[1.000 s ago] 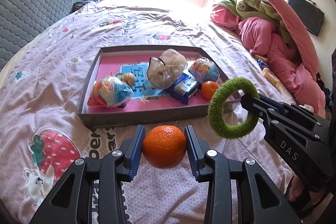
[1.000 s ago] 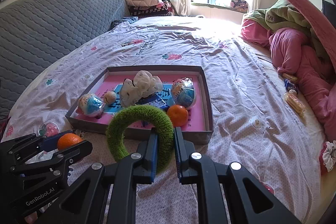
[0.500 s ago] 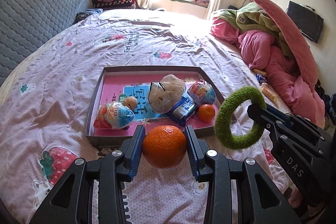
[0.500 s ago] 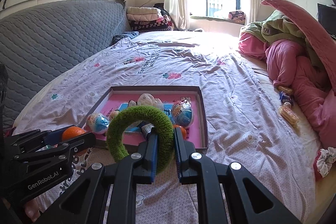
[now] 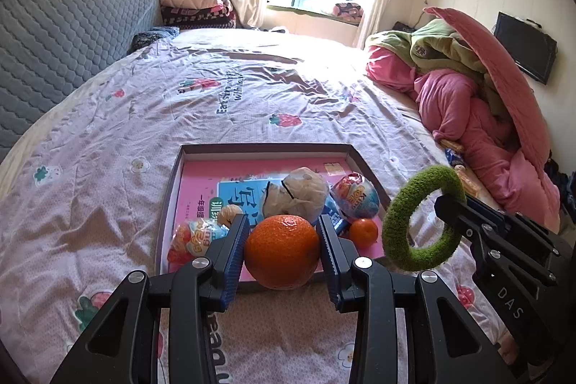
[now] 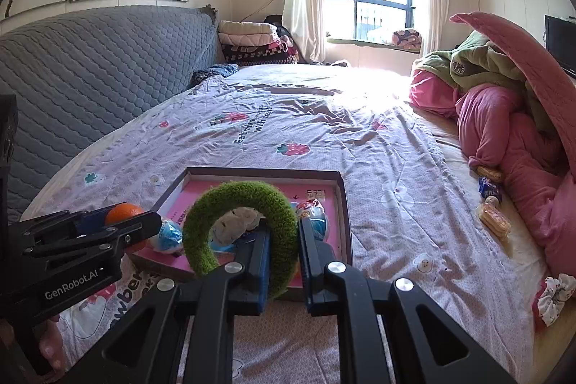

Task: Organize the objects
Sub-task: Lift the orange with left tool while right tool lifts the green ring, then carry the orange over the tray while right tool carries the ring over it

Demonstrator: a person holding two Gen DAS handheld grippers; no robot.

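Left gripper (image 5: 283, 249) pinching orange (image 5: 282, 251); right gripper (image 6: 282, 252) pinching green ring (image 6: 241, 233). Risk: crowded tray (image 5: 266, 148), 12 o'clock; released orange could roll.

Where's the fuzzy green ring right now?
The green ring is clamped in the right gripper, held above the bed in front of the tray's near edge, right of the left gripper's orange.

left gripper (image 5: 283, 252): pitched downward, jaws clamped on the orange (image 5: 282, 251) | right gripper (image 6: 282, 252): pitched downward, jaws pinched tight on the green ring (image 6: 244, 233) | grippers side by side, apart
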